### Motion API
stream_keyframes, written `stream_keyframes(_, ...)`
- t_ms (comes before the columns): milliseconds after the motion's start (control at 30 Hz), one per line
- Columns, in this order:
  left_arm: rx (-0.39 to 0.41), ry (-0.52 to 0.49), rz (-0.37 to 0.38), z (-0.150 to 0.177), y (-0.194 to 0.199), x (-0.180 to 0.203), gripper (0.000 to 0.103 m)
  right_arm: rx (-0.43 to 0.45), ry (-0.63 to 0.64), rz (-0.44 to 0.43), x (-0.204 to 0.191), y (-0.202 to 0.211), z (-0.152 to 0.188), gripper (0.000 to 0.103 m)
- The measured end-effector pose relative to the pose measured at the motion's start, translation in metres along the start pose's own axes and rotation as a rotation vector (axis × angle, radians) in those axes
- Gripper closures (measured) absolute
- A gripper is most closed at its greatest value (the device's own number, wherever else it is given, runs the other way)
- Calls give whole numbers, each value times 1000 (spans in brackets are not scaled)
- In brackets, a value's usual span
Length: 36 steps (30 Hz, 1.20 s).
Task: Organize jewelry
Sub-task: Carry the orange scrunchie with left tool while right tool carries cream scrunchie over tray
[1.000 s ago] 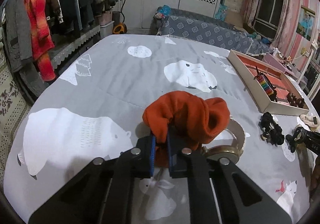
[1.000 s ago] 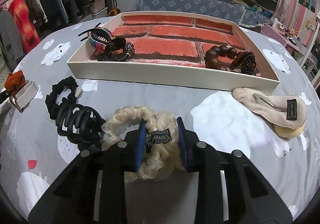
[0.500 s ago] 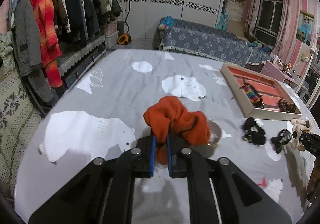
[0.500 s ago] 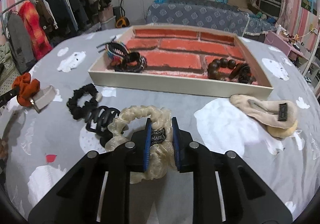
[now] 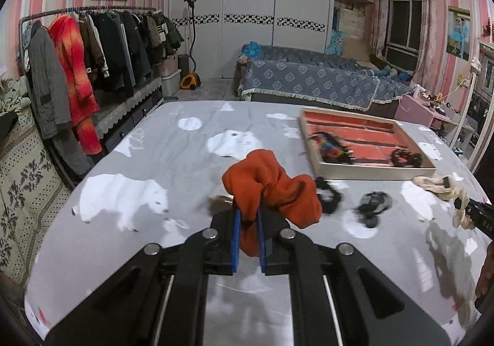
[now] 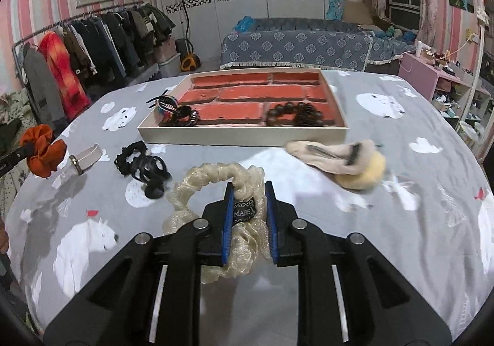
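While both are dangling soft and light at frame centre, the left gripper (image 5: 247, 222) is pinching the orange scrunchie (image 5: 271, 188), and the right gripper (image 6: 247, 216) is clamping the cream scrunchie (image 6: 216, 182) at its label.

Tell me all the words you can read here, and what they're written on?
"MADE": on the small black tag of the cream scrunchie, which the right gripper holds.
"BAS": partial white letters on the right gripper's black body, seen in the left wrist view.
Black tag on the beige hair clip: too blurred.
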<state>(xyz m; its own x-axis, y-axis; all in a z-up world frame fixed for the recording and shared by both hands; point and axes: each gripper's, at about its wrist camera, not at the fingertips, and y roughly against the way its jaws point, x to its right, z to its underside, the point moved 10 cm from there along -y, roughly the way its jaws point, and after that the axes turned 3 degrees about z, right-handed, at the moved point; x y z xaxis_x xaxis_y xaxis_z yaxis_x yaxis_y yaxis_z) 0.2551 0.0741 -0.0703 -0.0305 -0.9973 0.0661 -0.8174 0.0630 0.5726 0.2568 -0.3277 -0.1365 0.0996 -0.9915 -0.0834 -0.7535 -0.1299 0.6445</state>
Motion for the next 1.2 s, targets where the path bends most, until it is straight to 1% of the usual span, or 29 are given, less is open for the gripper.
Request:
stream_keyframes(133,2,7,17,10,7,47,94,28,5,9,38,22,1,84)
stream_keyframes(200,5,12,23,14,8,61,94,43,14,26,56,32,0,84)
stream_keyframes(367,-4,-5,37,20,5,88,94,57,11,48,89,45,2,84)
stream_keyframes(500,-3,-21,52,16,0,99,94,58,-22,55,102,48,7,84)
stream_keyframes(700,-11,-46,76,12,-8,96,94,67,-50,69,101,46,6,84)
stream_keyframes(933,-26,-70,109,7,-21,94,94,84,-58,85,86,37,-12,84)
stream_keyframes(1033,-24,-82,128,-5,-30,95,94,85,-59,91,82,26,-23,84)
stream_keyframes(1200,-1,-135,141,-45,-63,103,94,101,-42,94,80,4,-58,84)
